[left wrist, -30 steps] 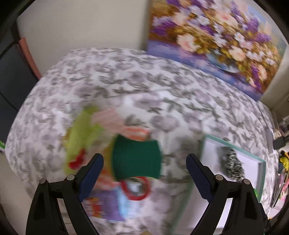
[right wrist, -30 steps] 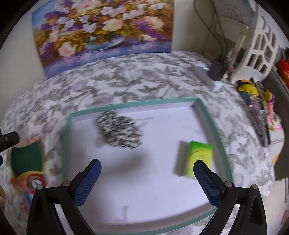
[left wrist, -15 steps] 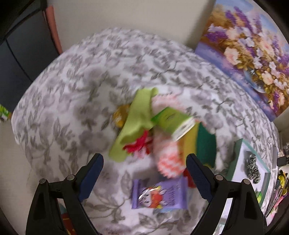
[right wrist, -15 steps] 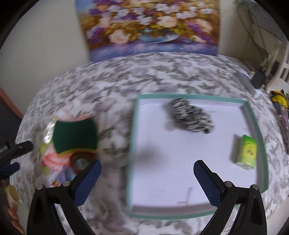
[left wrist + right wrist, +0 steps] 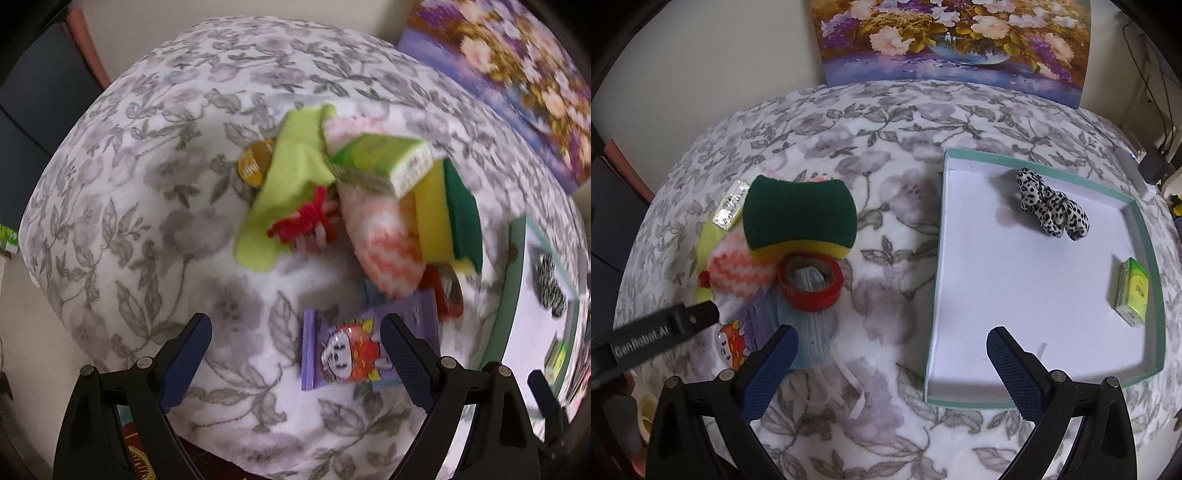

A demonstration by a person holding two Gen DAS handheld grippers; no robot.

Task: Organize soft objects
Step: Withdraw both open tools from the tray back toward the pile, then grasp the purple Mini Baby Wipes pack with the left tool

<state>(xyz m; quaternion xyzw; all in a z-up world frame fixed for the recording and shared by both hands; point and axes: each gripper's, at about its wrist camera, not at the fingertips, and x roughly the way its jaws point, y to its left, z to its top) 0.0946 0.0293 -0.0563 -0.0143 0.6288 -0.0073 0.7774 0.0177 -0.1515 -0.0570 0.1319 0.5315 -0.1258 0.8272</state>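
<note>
The soft objects are heaped on the left of the floral blanket (image 5: 886,184): a green-and-yellow sponge (image 5: 799,218) tops a pink-white cloth (image 5: 738,273), with red tape (image 5: 811,286) nearer. In the tray (image 5: 1027,400) on the right, a leopard-print scrunchie (image 5: 1051,208) is seen. The left gripper (image 5: 297,360) and right gripper (image 5: 892,371) are held wide apart, empty.

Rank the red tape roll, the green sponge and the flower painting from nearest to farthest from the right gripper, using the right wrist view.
From the right gripper:
1. Red tape roll, just ahead, left.
2. Green sponge, behind the roll.
3. Flower painting, against the far wall.
</note>
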